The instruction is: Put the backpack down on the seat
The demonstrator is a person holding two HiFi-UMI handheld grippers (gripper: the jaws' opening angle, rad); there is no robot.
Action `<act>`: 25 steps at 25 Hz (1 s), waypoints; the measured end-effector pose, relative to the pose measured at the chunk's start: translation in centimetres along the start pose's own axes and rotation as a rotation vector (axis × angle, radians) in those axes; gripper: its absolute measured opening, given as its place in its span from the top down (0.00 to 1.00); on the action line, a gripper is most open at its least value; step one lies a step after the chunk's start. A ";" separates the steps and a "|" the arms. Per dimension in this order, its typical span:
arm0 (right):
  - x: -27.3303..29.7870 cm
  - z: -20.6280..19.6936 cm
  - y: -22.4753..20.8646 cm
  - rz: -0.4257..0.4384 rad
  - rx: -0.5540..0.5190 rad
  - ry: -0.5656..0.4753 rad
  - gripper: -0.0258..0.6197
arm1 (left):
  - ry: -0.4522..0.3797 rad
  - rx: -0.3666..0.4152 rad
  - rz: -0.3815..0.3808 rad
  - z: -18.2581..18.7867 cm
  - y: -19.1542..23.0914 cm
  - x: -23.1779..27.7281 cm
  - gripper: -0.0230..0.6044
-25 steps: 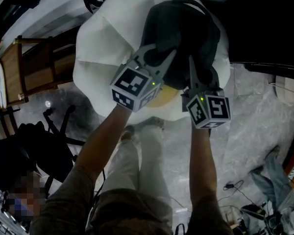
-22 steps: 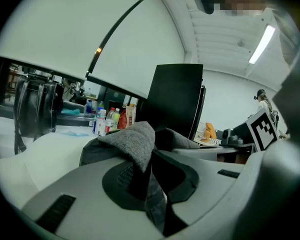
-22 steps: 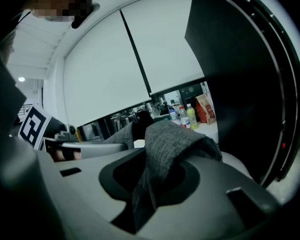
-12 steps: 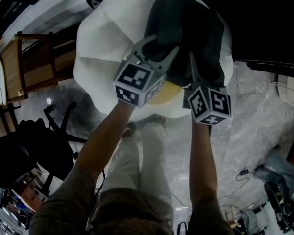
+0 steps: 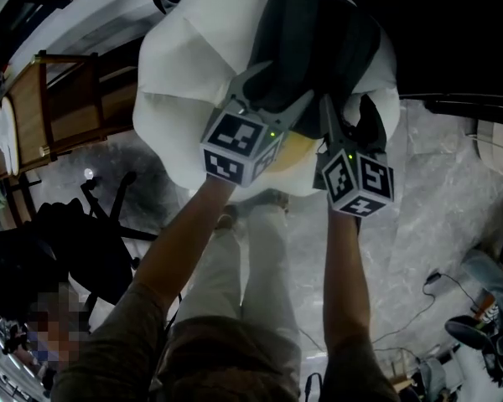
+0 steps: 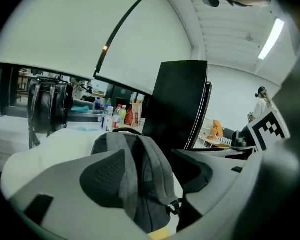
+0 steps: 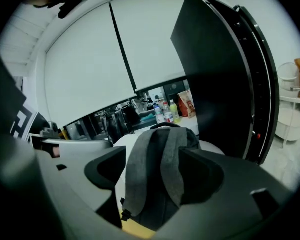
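My left fingers (image 6: 60, 204) and right fingers (image 7: 225, 184) were both opening wide, holding nothing; the backpack (image 5: 318, 48) sat on the white seat (image 5: 193, 65), its grey straps (image 7: 150, 174) between each pair.

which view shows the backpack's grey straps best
The right gripper view: both grey straps lie clear between its opening jaws. The left gripper view hides part behind one of its own opening jaws; the head view shows only the dark backpack body.
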State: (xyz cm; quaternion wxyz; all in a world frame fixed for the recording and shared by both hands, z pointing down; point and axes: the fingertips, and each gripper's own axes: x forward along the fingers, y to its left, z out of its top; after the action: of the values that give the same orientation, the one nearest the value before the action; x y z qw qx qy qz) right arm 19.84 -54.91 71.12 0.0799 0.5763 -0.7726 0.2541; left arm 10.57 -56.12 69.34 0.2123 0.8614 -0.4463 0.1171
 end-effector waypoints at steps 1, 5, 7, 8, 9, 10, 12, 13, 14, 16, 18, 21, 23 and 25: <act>-0.4 0.1 0.3 0.008 0.004 0.001 0.48 | 0.005 -0.002 -0.003 0.1 -0.3 -0.3 0.51; -1.9 0.8 1.8 0.049 0.024 0.003 0.64 | 0.015 -0.011 -0.009 0.8 -1.4 -2.0 0.66; -2.8 1.3 2.6 0.069 0.023 0.003 0.69 | 0.008 -0.021 -0.015 1.4 -2.2 -3.0 0.80; -3.4 1.6 3.0 0.078 0.020 0.003 0.79 | 0.006 -0.028 -0.020 1.7 -2.7 -3.5 0.85; -4.0 1.9 3.4 0.085 0.020 0.000 0.91 | 0.008 -0.036 -0.024 1.9 -3.2 -4.0 0.96; -4.6 2.2 3.9 0.090 0.023 -0.003 0.96 | 0.013 -0.047 -0.027 2.0 -3.6 -4.6 0.96; -5.8 2.8 4.8 0.090 0.040 -0.004 0.96 | 0.035 -0.074 -0.020 2.2 -4.1 -5.8 0.96; -6.5 3.2 5.3 0.088 0.051 -0.004 0.96 | 0.048 -0.088 -0.011 2.4 -4.4 -6.5 0.96; -7.2 3.6 5.8 0.086 0.061 -0.004 0.96 | 0.059 -0.102 -0.004 2.6 -4.6 -7.2 0.96; -8.9 4.5 6.7 0.085 0.074 -0.002 0.96 | 0.075 -0.124 0.002 3.4 -5.5 -8.8 0.96; -10.8 5.8 7.8 0.085 0.080 -0.009 0.96 | 0.078 -0.137 -0.002 4.7 -6.5 -10.7 0.96; -13.6 8.1 9.8 0.089 0.092 -0.026 0.96 | 0.081 -0.140 0.000 6.9 -7.5 -13.7 0.96; -15.6 9.4 11.0 0.093 0.111 -0.029 0.96 | 0.086 -0.146 -0.003 8.4 -8.3 -15.7 0.96; -17.6 10.9 12.2 0.098 0.116 -0.028 0.96 | 0.092 -0.149 -0.011 9.8 -9.3 -17.6 0.96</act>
State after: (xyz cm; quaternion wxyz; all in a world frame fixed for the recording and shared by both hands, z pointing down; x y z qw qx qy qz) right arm 16.04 -42.74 50.82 0.0232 0.5449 -0.7850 0.2939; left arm 8.17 -43.34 51.35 0.2966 0.8395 -0.4387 0.1221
